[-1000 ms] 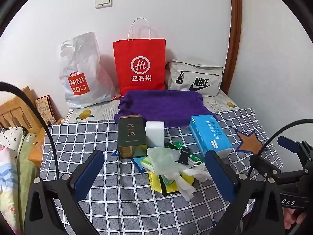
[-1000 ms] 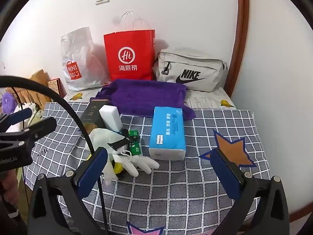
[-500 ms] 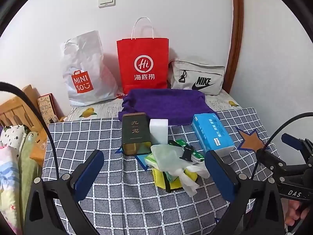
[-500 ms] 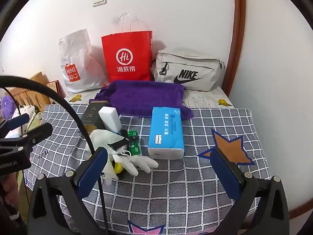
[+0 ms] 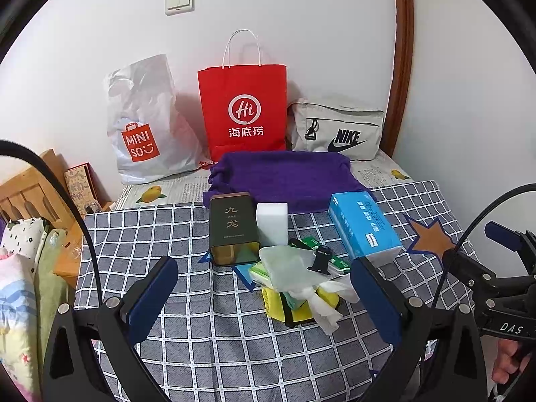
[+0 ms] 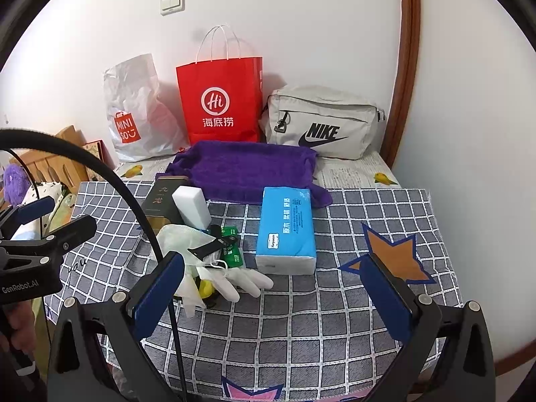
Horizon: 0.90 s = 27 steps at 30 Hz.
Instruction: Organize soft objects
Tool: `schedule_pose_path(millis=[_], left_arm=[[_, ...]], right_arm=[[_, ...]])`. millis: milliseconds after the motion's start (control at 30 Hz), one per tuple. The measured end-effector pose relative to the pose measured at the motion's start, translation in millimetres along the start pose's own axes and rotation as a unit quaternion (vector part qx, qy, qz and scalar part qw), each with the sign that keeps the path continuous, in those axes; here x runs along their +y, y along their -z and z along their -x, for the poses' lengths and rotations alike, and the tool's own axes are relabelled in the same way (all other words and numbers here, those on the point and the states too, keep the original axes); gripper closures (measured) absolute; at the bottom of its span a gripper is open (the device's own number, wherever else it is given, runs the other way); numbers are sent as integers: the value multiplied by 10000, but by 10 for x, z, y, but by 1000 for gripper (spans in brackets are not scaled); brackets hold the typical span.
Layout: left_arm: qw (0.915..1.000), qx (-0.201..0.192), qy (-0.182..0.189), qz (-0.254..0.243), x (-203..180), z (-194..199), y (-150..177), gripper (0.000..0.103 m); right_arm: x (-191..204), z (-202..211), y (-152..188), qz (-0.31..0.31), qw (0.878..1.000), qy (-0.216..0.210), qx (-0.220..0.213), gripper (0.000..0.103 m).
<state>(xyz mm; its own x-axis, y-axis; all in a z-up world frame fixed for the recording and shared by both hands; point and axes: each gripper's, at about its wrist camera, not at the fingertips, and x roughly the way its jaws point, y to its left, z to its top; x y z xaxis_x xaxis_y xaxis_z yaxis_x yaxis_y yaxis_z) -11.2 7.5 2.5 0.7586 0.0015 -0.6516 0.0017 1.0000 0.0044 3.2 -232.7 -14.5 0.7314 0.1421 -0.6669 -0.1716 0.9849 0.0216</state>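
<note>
The soft things sit in a loose heap near the middle of the checked worktop (image 5: 140,234): a pale glove (image 5: 294,268) draped over a yellow sponge (image 5: 278,305) and green packets, with a white foam block (image 5: 272,222) standing against a dark tin (image 5: 232,227) just behind, and a blue tissue pack (image 6: 286,231) lying beside the heap with its long axis running away from the cameras. A folded purple towel (image 5: 284,177) lies further back, its long side across the view. The heap lies straight ahead of the left gripper (image 5: 264,298), almost centred between its fingers, while from the right gripper (image 6: 273,293) it sits off to the left, with the tissue pack more nearly ahead. I judge the left the nearer for the glove. Both grippers are spread wide, holding nothing and touching nothing, above the near edge of the cloth.
</note>
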Motion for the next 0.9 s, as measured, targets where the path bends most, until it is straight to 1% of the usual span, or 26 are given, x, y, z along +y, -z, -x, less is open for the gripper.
schedule_pose_path(millis=[900], left_arm=[[10000,-7,-50,-17,21,33,6,0]], right_arm=[[-10,71,-9,18,10000,0,-76,0]])
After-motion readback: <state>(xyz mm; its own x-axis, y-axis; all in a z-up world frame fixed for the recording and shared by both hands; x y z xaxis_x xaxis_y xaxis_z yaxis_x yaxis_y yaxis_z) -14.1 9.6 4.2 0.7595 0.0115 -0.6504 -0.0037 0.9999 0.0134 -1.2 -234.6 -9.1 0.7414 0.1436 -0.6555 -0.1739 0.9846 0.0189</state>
